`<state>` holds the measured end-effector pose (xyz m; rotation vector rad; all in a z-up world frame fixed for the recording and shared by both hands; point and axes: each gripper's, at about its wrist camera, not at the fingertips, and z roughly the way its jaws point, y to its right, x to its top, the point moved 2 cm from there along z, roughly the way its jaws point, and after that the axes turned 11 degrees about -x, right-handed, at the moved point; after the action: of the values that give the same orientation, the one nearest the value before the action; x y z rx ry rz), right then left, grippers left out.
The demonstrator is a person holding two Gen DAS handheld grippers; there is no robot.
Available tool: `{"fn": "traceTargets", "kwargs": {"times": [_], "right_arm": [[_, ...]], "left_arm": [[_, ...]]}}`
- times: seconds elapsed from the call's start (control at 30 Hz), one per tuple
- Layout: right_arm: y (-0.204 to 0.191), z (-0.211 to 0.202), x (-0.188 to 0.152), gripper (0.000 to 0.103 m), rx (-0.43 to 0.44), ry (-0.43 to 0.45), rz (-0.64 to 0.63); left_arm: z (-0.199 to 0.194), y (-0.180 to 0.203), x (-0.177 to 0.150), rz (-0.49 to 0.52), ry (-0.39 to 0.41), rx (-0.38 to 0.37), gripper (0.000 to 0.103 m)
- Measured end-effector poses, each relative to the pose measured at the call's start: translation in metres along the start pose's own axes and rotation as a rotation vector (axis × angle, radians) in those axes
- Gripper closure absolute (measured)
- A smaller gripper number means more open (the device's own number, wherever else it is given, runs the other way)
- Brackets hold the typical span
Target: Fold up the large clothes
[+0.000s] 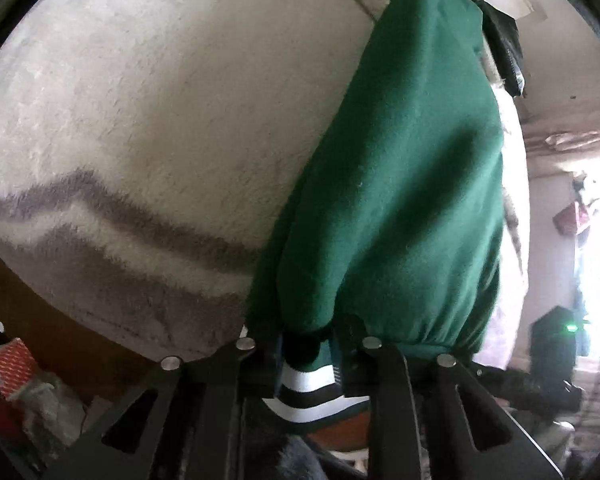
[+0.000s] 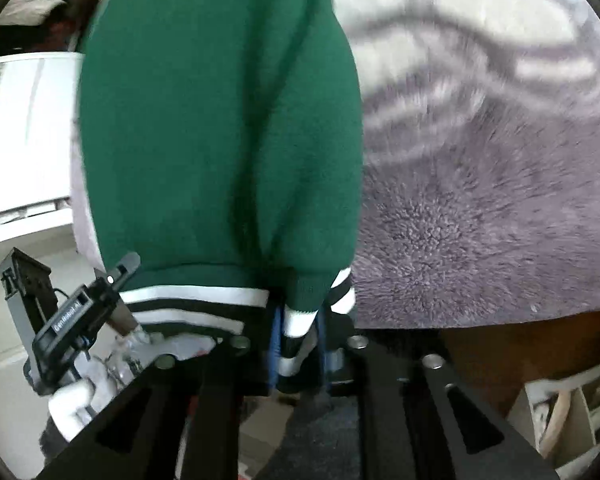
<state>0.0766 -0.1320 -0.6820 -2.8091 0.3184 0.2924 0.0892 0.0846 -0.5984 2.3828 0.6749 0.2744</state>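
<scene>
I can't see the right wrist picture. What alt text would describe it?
A black two-finger right gripper pinches the striped cuff of a green sweatshirt lying on a fluffy grey and white blanket. At lower left, the left gripper meets the sweatshirt's striped hem.

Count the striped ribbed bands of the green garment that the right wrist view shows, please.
2. The long hem band runs along the bottom edge of the green garment; the sleeve cuff sits between the right hand-held gripper fingers. Others may be hidden.
</scene>
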Motion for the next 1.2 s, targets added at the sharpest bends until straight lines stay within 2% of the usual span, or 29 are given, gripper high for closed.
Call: {"fn": "traceTargets", "kwargs": {"times": [0.03, 0.07, 0.1, 0.13, 0.17, 0.23, 0.3, 0.37, 0.5, 0.53, 0.57, 0.6, 0.63, 0.67, 0.73, 0.77, 0.8, 0.87, 1.0, 1.07, 1.2], "right_arm": [[0.004, 0.001, 0.005, 0.065, 0.009, -0.013, 0.02], [0.012, -0.002, 0.01, 0.062, 0.073, -0.042, 0.064], [0.02, -0.007, 0.013, 0.05, 0.118, -0.043, 0.095], [0.029, -0.014, 0.016, 0.043, 0.15, -0.021, 0.12], [0.037, -0.018, 0.018, 0.034, 0.157, 0.0, 0.13], [0.046, -0.015, 0.023, 0.034, 0.194, 0.006, 0.138], [0.05, 0.002, 0.031, 0.033, 0.261, -0.027, 0.146], [0.052, 0.019, 0.043, 0.026, 0.318, -0.043, 0.135], [0.048, 0.03, 0.057, 0.013, 0.39, -0.014, 0.133], [0.046, 0.031, 0.059, 0.013, 0.398, -0.013, 0.141], [0.038, 0.032, 0.059, 0.013, 0.398, -0.011, 0.14], [0.035, 0.032, 0.06, 0.013, 0.403, -0.008, 0.135], [0.031, 0.031, 0.062, 0.013, 0.398, -0.004, 0.131], [0.029, 0.03, 0.065, 0.015, 0.398, 0.001, 0.13], [0.021, 0.034, 0.059, 0.038, 0.369, 0.009, 0.115], [0.023, 0.032, 0.059, 0.055, 0.358, 0.011, 0.11], [0.022, 0.03, 0.058, 0.063, 0.37, 0.015, 0.117], [0.018, 0.021, 0.052, 0.069, 0.388, 0.02, 0.134], [0.003, -0.008, 0.03, 0.073, 0.408, 0.015, 0.15], [-0.001, -0.027, 0.004, 0.074, 0.413, -0.005, 0.164], [0.006, -0.063, -0.066, 0.074, 0.424, -0.096, 0.195]], "left_arm": [[-0.007, 0.0, 0.0, 0.0, -0.007, -0.026, 0.081], [-0.014, -0.002, -0.001, 0.006, -0.003, -0.04, 0.07], [-0.02, -0.004, 0.0, 0.017, 0.013, -0.037, 0.06], [-0.023, -0.007, 0.001, 0.022, 0.027, -0.029, 0.035], [-0.022, -0.008, 0.004, 0.017, 0.037, -0.028, 0.028], [-0.017, -0.02, 0.009, -0.011, 0.046, -0.047, 0.028], [-0.003, -0.03, 0.014, -0.015, 0.017, -0.071, 0.028], [0.017, -0.023, 0.016, -0.003, 0.006, -0.089, 0.017], [0.024, -0.006, 0.019, 0.09, 0.003, -0.065, 0.014], [0.023, -0.001, 0.019, 0.108, 0.012, -0.077, 0.014], [0.022, 0.005, 0.018, 0.135, 0.03, -0.086, 0.026], [0.023, 0.015, 0.017, 0.163, 0.036, -0.099, 0.045], [0.026, 0.021, 0.016, 0.177, 0.029, -0.09, 0.058], [0.027, 0.026, 0.016, 0.192, 0.028, -0.056, 0.063], [0.023, 0.029, 0.018, 0.189, 0.037, -0.065, 0.08], [0.02, 0.027, 0.019, 0.169, 0.044, -0.08, 0.085], [0.013, 0.028, 0.016, 0.148, 0.055, -0.109, 0.087], [0.0, 0.034, 0.01, 0.142, 0.08, -0.122, 0.09], [-0.035, 0.054, -0.016, 0.14, 0.067, -0.109, 0.092], [-0.053, 0.061, -0.037, 0.134, 0.032, -0.094, 0.092], [-0.091, 0.067, -0.07, 0.022, -0.041, -0.1, 0.092]]}}
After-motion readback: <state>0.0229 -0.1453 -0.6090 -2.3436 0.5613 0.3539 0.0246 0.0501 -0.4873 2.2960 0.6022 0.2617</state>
